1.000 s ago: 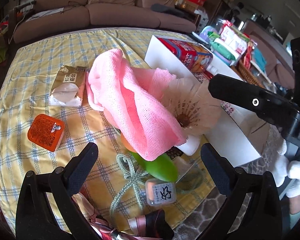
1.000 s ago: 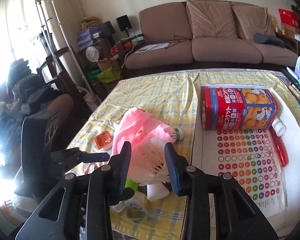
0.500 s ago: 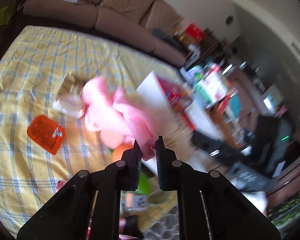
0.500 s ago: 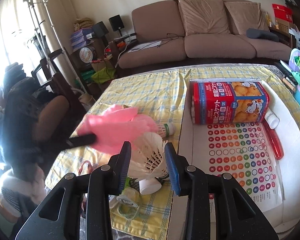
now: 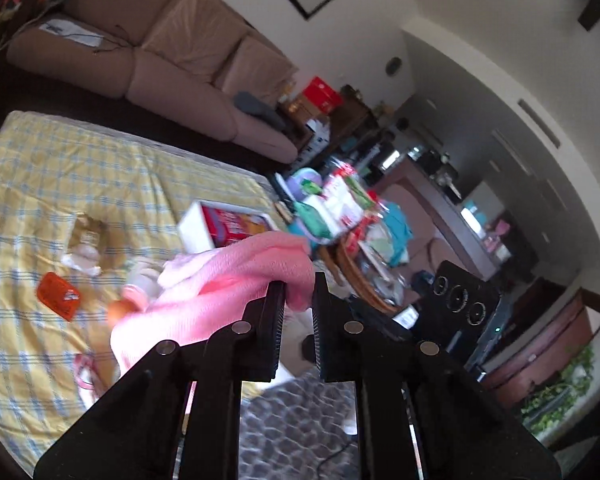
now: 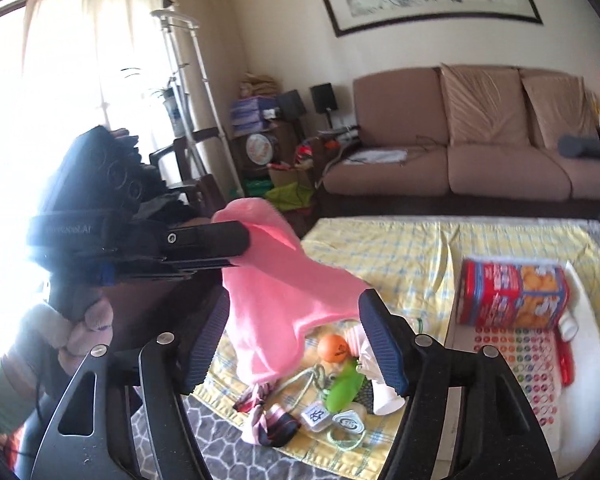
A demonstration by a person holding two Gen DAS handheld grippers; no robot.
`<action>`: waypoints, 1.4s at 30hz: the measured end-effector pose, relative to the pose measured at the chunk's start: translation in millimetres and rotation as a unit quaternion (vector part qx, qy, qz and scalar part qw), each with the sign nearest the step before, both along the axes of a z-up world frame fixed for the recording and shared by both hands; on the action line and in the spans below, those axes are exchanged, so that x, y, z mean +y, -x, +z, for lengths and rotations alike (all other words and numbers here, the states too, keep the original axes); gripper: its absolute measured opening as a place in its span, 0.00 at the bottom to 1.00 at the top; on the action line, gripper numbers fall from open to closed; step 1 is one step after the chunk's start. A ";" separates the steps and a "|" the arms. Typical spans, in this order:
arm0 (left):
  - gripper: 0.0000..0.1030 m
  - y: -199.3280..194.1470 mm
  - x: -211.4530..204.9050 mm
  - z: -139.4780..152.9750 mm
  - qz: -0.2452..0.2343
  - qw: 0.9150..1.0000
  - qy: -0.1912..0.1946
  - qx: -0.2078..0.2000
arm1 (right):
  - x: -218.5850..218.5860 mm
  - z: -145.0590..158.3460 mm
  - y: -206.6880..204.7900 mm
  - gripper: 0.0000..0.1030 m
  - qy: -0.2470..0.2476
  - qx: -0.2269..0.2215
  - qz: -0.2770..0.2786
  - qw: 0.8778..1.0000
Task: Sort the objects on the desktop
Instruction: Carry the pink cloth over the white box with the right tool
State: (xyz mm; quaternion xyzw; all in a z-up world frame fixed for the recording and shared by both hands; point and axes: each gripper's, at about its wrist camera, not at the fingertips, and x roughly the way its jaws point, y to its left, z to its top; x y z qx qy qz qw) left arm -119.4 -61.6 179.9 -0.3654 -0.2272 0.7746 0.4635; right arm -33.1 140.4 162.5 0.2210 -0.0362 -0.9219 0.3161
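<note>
Worktop (image 6: 400, 248): covered by a yellow checked cloth; most of it is bare, with the unsorted things clustered at its near edge.

White tray (image 6: 592, 344): laid at the right of the worktop. A red biscuit tin (image 6: 512, 296) is seen lying on its side in it, with a red pen (image 6: 566, 360) and a small white bottle (image 6: 568, 326) beside a sheet of coloured dots. These are judged already sorted; much of the tray is unfilled.

Pink cloth (image 6: 284, 292): held lifted clear of the pile, one corner pinched between the closed jaws of the left tool (image 5: 298, 304), the rest hanging down toward the clutter. It is judged to be the item in hand, not yet placed.

Right tool (image 6: 296, 344): jaws spread wide, nothing held, poised above the pile just in front of the hanging cloth.

Items left on the worktop, judged unsorted:
- a crumpled brown-and-white packet (image 5: 86, 240), lying apart from the rest;
- a striped pink-and-black strap (image 6: 270, 420) at the worktop's edge;
- a green oblong object (image 6: 344, 390), tilted, with a green cord (image 6: 316, 380) looped by it;
- an orange sachet (image 5: 58, 296), alone on the cloth;
- an orange ball (image 6: 332, 348), partly under the cloth's hem;
- two small white tubs (image 6: 316, 416) near the edge.

Progress: an early-to-middle stage is judged, with a few things placed and the greater number outstanding.
</note>
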 end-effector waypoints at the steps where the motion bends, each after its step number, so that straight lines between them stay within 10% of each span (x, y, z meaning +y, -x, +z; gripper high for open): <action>1: 0.11 -5.5 10.0 11.4 -0.016 1.000 0.005 0.006 | 1.9 9.2 -4.2 0.68 -0.013 0.008 -0.002 1.000; 11: 0.12 -39.1 154.7 88.5 -0.122 0.991 0.034 0.051 | 101.2 70.5 -32.2 0.40 -0.033 0.001 -0.044 0.998; 23: 0.14 -5.3 208.1 -17.9 -0.077 0.985 0.144 -0.054 | 176.8 -31.0 15.7 0.31 0.034 -0.151 -0.105 0.982; 32: 0.34 -5.2 182.7 -24.3 -0.060 0.982 0.175 -0.026 | 173.5 -26.5 16.1 0.31 -0.011 -0.151 -0.128 0.980; 37: 0.43 -1.4 188.2 -32.4 -0.077 0.973 0.214 -0.025 | 189.0 -31.5 9.8 0.51 -0.077 -0.171 -0.173 0.967; 42: 0.55 -1.4 223.2 -50.0 -0.134 0.953 0.271 -0.004 | 223.7 -41.5 -2.2 0.56 -0.004 -0.206 -0.159 0.965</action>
